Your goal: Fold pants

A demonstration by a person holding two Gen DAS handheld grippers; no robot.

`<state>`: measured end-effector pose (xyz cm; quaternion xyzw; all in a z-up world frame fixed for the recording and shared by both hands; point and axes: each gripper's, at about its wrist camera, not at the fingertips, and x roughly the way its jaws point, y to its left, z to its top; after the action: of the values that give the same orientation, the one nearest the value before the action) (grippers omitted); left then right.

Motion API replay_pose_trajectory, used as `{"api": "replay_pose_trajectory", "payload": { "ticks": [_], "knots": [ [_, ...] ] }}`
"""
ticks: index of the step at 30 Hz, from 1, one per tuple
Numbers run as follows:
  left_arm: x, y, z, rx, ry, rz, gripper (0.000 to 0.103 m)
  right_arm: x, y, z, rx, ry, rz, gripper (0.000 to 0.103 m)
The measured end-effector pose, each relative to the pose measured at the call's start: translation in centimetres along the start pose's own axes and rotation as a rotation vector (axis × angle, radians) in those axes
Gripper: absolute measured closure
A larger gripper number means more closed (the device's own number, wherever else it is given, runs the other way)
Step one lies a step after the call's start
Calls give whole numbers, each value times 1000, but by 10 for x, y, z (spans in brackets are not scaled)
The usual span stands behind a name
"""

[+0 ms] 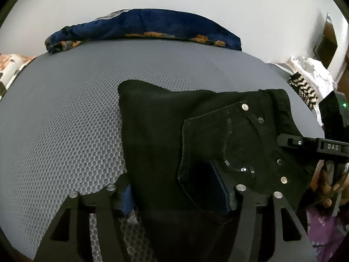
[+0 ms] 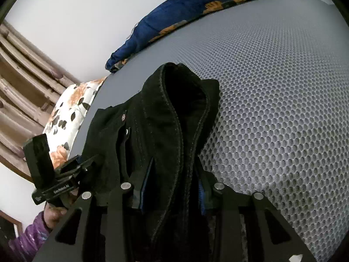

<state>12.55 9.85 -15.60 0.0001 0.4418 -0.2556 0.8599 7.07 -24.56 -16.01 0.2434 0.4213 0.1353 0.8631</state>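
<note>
On the grey mesh mattress (image 1: 65, 109) your black jeans (image 1: 174, 131) lie in a compact fold. Left tool (image 1: 176, 193) spread, straddling cloth; right tool (image 2: 172, 193) pinching the folded edge. Probably final tidy remains.

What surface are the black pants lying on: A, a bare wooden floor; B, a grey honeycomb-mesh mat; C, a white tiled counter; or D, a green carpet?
B: the black pants rest on a grey mat with a honeycomb mesh texture, seen in both wrist views.
</note>
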Motion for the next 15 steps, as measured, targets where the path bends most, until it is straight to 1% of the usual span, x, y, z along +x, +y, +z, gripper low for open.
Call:
{"api": "replay_pose_trajectory", "payload": {
  "ticks": [3, 8, 12, 15],
  "knots": [
    [2, 2, -1, -11, 15, 11, 26, 0, -1, 1, -8, -4, 5, 73],
    [3, 3, -3, -11, 8, 15, 23, -2, -1, -2, -13, -7, 2, 73],
    [5, 2, -5, -36, 12, 24, 14, -1, -1, -1, -1, -6, 15, 72],
    [4, -3, -9, -18, -4, 42, 14, -1, -1, 0, -8, -3, 8, 72]
  ]
}}
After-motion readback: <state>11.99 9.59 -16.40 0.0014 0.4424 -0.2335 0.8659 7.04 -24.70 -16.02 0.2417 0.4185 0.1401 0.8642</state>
